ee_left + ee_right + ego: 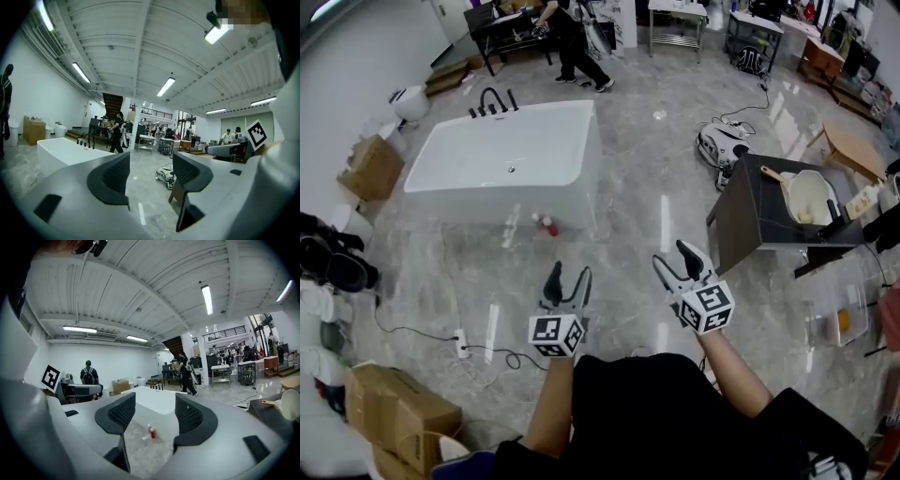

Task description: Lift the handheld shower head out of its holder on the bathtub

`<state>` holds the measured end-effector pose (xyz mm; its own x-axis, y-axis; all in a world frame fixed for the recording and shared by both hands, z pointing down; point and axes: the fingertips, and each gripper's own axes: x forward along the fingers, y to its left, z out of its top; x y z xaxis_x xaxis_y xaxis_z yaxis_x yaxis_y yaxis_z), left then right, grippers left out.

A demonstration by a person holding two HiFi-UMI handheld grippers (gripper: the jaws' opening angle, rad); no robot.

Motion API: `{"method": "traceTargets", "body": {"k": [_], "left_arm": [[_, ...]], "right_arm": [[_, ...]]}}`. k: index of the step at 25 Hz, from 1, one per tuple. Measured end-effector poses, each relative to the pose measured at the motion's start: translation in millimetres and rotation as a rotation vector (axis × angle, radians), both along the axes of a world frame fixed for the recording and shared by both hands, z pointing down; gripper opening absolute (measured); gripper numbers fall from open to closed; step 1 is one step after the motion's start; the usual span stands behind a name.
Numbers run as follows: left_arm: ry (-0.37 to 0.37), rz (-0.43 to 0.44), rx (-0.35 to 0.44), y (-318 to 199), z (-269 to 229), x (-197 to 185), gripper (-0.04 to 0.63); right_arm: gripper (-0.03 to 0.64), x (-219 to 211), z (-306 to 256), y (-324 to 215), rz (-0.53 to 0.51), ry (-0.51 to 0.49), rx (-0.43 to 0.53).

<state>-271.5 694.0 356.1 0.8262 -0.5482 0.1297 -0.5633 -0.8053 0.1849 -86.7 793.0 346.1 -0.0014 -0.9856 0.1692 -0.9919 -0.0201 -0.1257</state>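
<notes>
Both grippers are held out low over the marble floor (628, 202), well short of the bathtub (502, 155). The left gripper (570, 272) has its fingers spread wide with nothing between them. The right gripper (672, 255) is the same, wide apart and empty. Through the right one's fingers the tub shows straight ahead; in the left gripper view it sits off to the left.

The shower head is up at the tub's far rim, among the black taps (492, 101), too small from here to pick out on its own. It is well apart from both grippers.

On the floor against the tub's near side stand two small bottles (546, 225), one red. A power strip (461, 345) and its cable trail off to the left. To the right is a dark worktop (759, 220) carrying a pan (809, 197), with a white floor machine (722, 142) and its cords behind it. Cardboard boxes sit beside the tub (370, 167) and at the near left (394, 403). A person (572, 37) walks past beyond the tub.
</notes>
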Motion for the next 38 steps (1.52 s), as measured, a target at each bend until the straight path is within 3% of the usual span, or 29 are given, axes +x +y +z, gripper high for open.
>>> {"method": "traceTargets", "body": {"k": [11, 18, 23, 31, 38], "left_arm": [[-0.041, 0.0, 0.009, -2.2, 8.6, 1.9, 0.293], [-0.029, 0.004, 0.017, -50.9, 15.1, 16.0, 0.293], [-0.01, 0.034, 0.029, -114.2, 26.5, 46.8, 0.293], [-0.013, 0.078, 0.028, -269.1, 34.7, 103.9, 0.295], [-0.002, 0.066, -0.001, -397.8, 33.6, 130.0, 0.295]], "right_arm": [[0.236, -0.8, 26.1, -10.2, -0.043, -0.061, -0.031], [0.235, 5.8, 32.6, -57.6, -0.06, -0.05, -0.016], [0.235, 30.5, 46.9, -118.1, -0.038, -0.039, -0.023], [0.235, 74.2, 54.9, -268.5, -0.032, -0.039, -0.053], [0.235, 106.2, 48.9, -401.7, -0.022, -0.059, -0.073]]}}
